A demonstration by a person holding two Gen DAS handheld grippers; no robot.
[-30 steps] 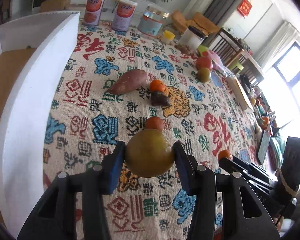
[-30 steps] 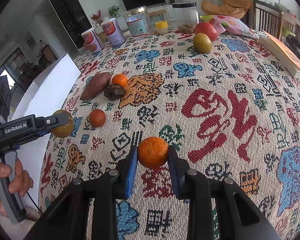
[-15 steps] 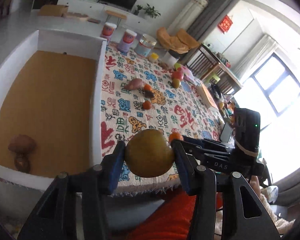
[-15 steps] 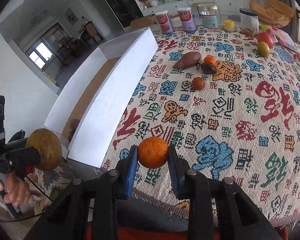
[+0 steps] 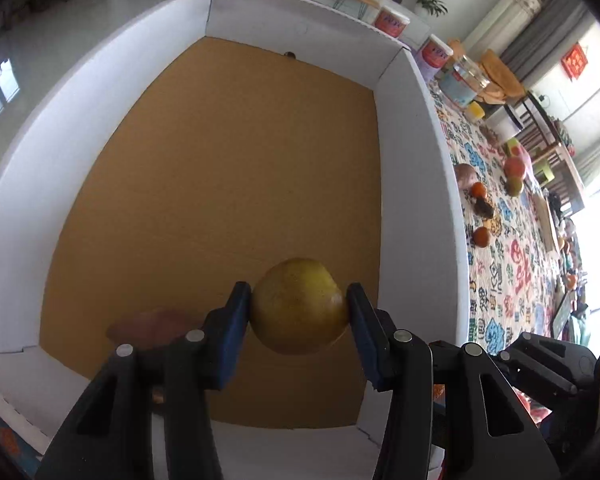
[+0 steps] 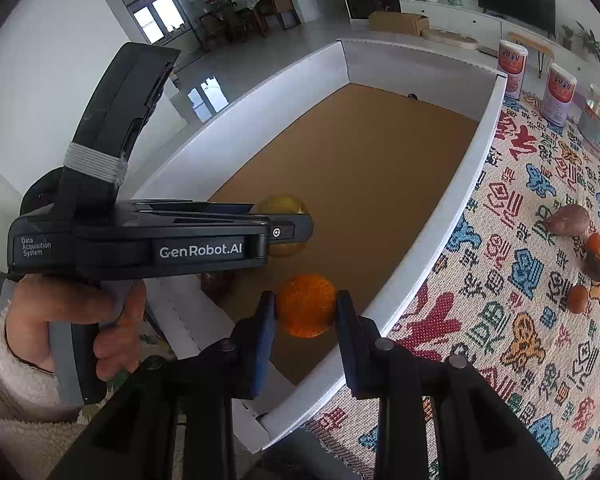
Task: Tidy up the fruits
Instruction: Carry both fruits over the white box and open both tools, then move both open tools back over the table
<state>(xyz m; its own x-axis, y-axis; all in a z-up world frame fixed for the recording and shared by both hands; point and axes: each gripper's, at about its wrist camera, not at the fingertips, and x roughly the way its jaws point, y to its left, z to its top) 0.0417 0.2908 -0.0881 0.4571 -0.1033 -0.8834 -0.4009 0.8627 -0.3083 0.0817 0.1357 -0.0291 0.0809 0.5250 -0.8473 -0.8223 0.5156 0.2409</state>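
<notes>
Fruits being sorted: white box point(image 5: 416, 168) with brown cardboard floor sitting beside patterned worktop point(image 6: 512, 320). Left hand-held gripper point(image 5: 300, 314) hanging over box interior, clamping yellow-green round fruit point(image 5: 299, 306). Right hand-held gripper point(image 6: 305, 314) hovering above box's near corner, clamping orange point(image 6: 306, 305). Brownish fruit point(image 5: 152, 326) lying on box floor. Sweet potato point(image 6: 568, 220) and small oranges point(image 6: 578, 299) sitting on worktop.
</notes>
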